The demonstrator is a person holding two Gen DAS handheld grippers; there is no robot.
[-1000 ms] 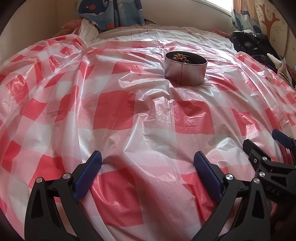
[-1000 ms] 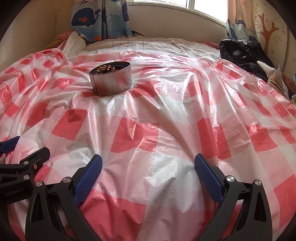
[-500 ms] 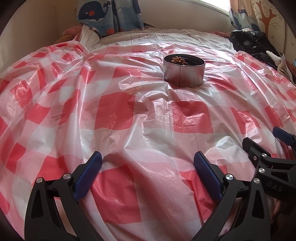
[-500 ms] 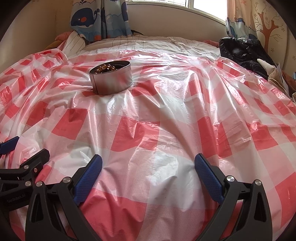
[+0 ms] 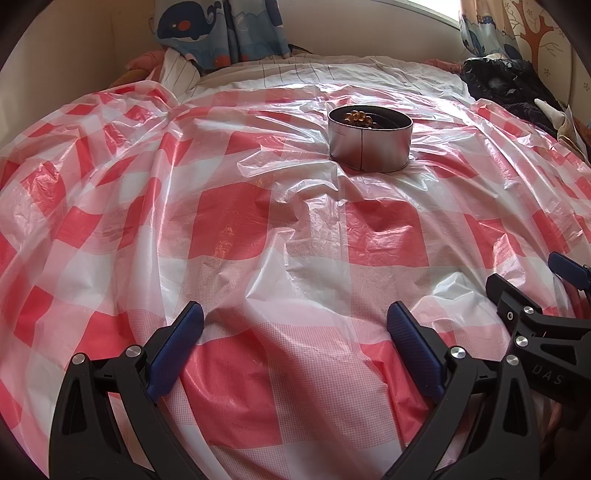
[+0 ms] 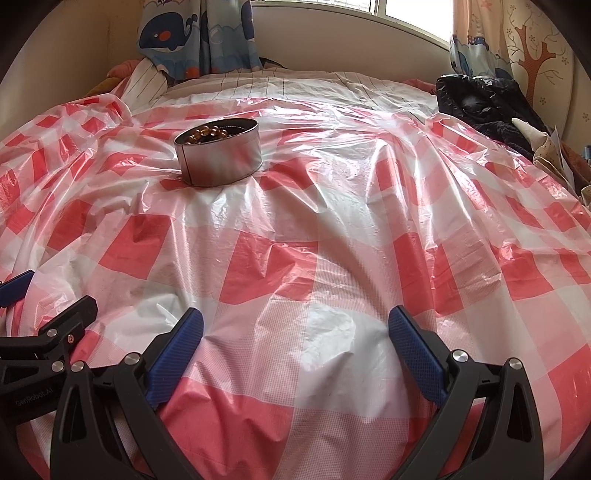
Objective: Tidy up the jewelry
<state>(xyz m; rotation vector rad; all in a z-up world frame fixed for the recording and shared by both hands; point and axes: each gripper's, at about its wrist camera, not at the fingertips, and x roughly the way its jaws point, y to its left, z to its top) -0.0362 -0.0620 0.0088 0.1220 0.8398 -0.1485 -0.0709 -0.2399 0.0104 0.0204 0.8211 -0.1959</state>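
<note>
A round silver tin [image 5: 369, 142] stands on the red and white checked plastic sheet [image 5: 229, 229] that covers the bed. Amber beads [image 5: 356, 117] lie inside it. The tin shows far ahead in the left wrist view and at the upper left in the right wrist view [image 6: 219, 153], with the beads [image 6: 207, 133] in it. My left gripper [image 5: 295, 332] is open and empty, low over the sheet's near part. My right gripper [image 6: 295, 332] is open and empty beside it. Each gripper shows at the edge of the other's view.
A dark jacket [image 6: 484, 107] lies at the back right of the bed. Whale-print curtains [image 6: 195, 33] hang at the back left, by a striped pillow [image 6: 147, 88]. The wall and a window [image 6: 406, 11] close off the far side. The sheet is wrinkled.
Both views have tilted up a little, so the tin sits slightly lower in the frame. Both grippers stay open and empty.
</note>
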